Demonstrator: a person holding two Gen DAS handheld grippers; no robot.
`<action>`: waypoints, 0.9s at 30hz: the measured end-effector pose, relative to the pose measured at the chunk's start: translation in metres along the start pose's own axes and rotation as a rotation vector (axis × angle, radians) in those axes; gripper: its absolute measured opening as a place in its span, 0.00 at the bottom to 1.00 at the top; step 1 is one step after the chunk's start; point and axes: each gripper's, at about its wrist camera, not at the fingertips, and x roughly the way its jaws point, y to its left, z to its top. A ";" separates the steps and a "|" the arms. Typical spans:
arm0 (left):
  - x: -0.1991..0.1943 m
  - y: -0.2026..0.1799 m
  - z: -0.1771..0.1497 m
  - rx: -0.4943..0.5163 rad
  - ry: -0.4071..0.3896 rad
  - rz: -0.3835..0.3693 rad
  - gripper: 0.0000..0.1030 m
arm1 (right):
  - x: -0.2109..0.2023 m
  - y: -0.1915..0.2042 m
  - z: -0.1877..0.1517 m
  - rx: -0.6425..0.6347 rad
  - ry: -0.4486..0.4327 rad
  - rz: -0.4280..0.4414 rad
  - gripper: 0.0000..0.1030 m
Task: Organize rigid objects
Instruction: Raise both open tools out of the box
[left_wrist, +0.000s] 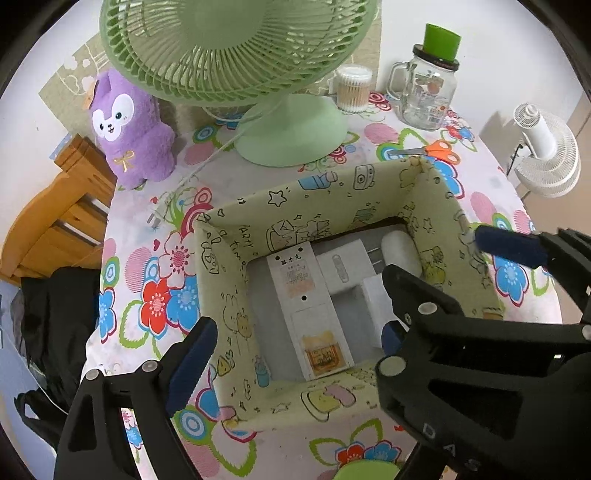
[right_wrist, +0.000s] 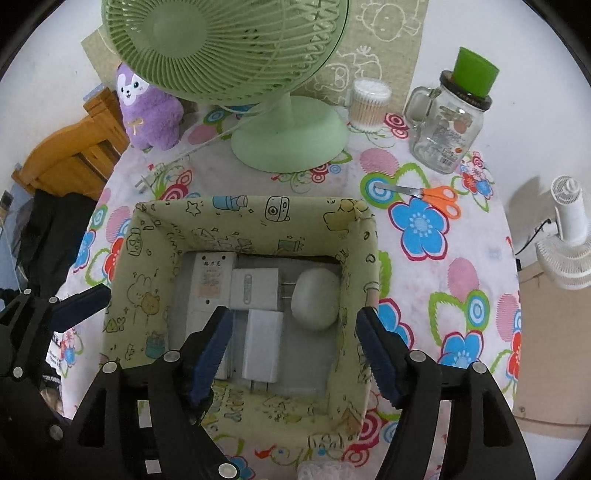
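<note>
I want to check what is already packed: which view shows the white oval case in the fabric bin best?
The right wrist view: the white oval case lies whole and unblocked at the bin's right side. In the left wrist view only its upper end shows; the right tongs cover the rest.

White wall (right_wrist: 517, 55), round table in flowered cloth (right_wrist: 461, 295), wooden chair (left_wrist: 55, 221) at left, white fan (right_wrist: 569, 236) at right
</note>
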 end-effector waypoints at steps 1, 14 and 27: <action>-0.003 0.000 -0.001 0.004 -0.005 -0.004 0.89 | -0.003 0.000 -0.002 0.002 -0.009 -0.011 0.79; -0.039 0.001 -0.024 0.035 -0.058 -0.045 0.90 | -0.044 0.008 -0.027 0.043 -0.057 -0.035 0.82; -0.064 0.003 -0.051 0.056 -0.095 -0.072 0.90 | -0.076 0.017 -0.060 0.071 -0.107 -0.038 0.82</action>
